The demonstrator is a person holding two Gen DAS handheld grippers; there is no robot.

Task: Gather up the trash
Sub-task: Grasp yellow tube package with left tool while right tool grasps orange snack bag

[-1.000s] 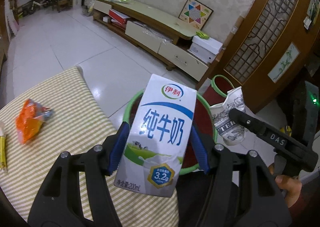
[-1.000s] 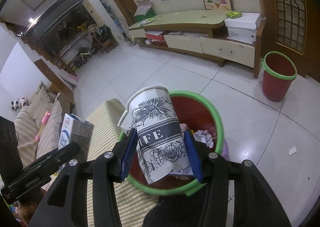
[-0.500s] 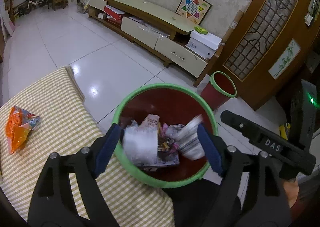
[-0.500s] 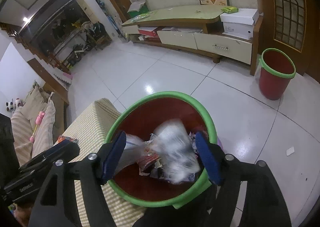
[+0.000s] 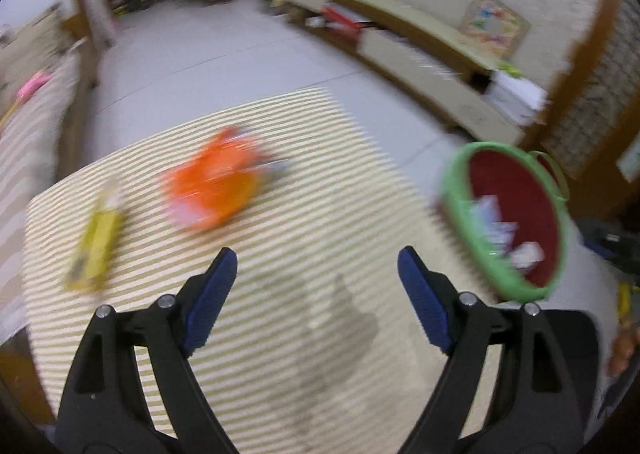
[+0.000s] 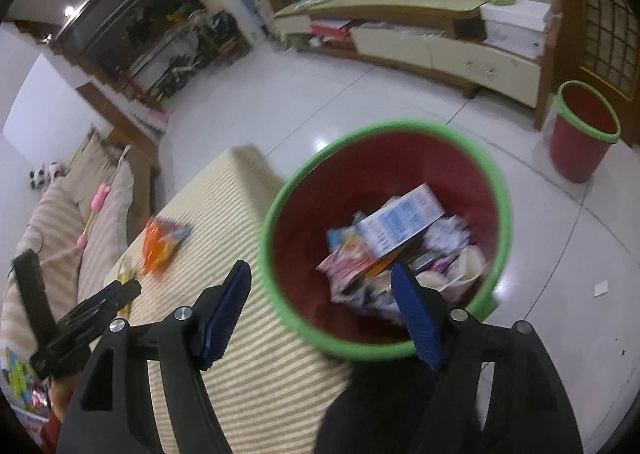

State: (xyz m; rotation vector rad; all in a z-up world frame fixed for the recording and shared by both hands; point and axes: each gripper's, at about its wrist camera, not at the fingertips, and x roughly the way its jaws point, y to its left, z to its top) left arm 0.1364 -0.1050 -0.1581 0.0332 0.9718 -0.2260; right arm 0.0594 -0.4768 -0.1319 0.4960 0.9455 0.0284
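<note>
Both tongs, left (image 5: 316, 286) and right (image 6: 320, 308), gaped empty, having just opened. Orange wrapper (image 5: 216, 185) lay on the striped table (image 5: 320, 334); best approach squarely, carrying to bin (image 6: 384, 348).

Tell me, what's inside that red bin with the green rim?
The bin holds a heap of trash: a white carton with blue print, crumpled wrappers and paper. Whatever lies beneath that heap, and the bin's bottom, is covered.
</note>
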